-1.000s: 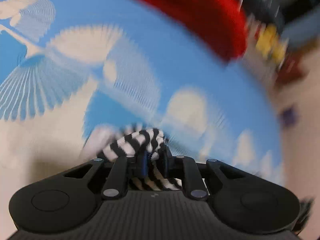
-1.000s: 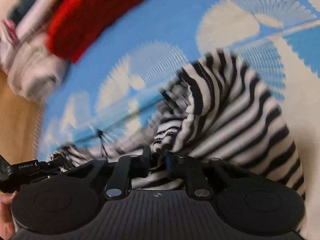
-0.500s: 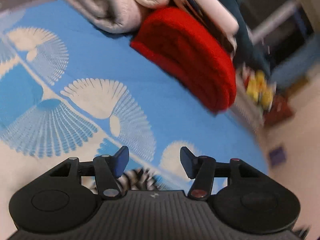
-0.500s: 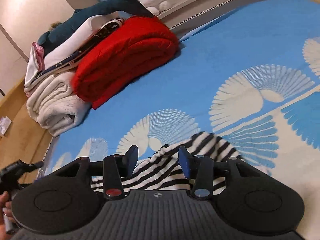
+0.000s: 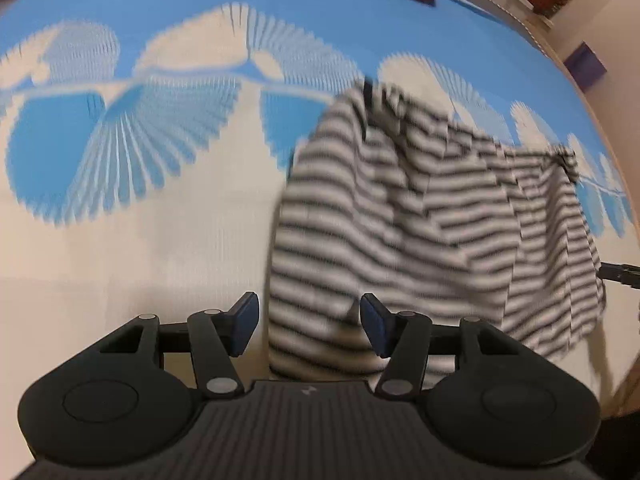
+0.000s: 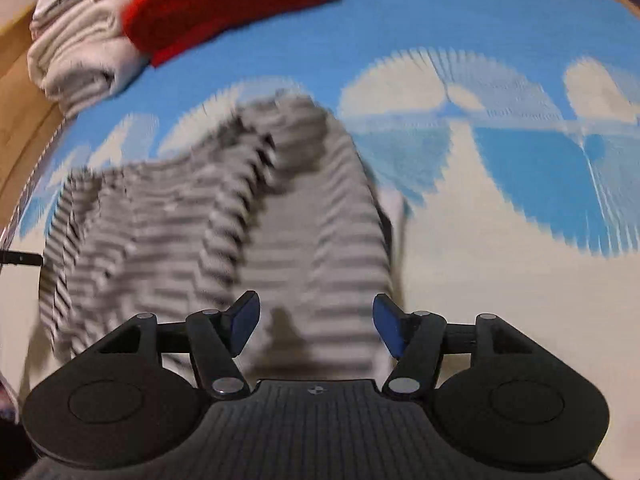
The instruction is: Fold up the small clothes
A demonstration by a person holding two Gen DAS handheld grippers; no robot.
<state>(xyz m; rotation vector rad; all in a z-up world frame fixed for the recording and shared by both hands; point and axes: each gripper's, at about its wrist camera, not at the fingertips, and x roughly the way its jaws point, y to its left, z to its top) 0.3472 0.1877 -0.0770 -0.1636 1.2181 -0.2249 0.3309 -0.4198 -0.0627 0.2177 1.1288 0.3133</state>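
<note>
while both grippers gape, striped garment (image 5: pixel 420 216) lies on bedspread (image 5: pixel 160 264).

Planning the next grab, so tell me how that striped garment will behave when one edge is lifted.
Likely floppy: the striped garment lies rumpled in soft folds on the blue and cream bedspread, so a lifted edge should drape and sag. Probably light, since it looks thin. A push would likely bunch it rather than slide it whole. Both the left gripper and right gripper stand open over it.
</note>
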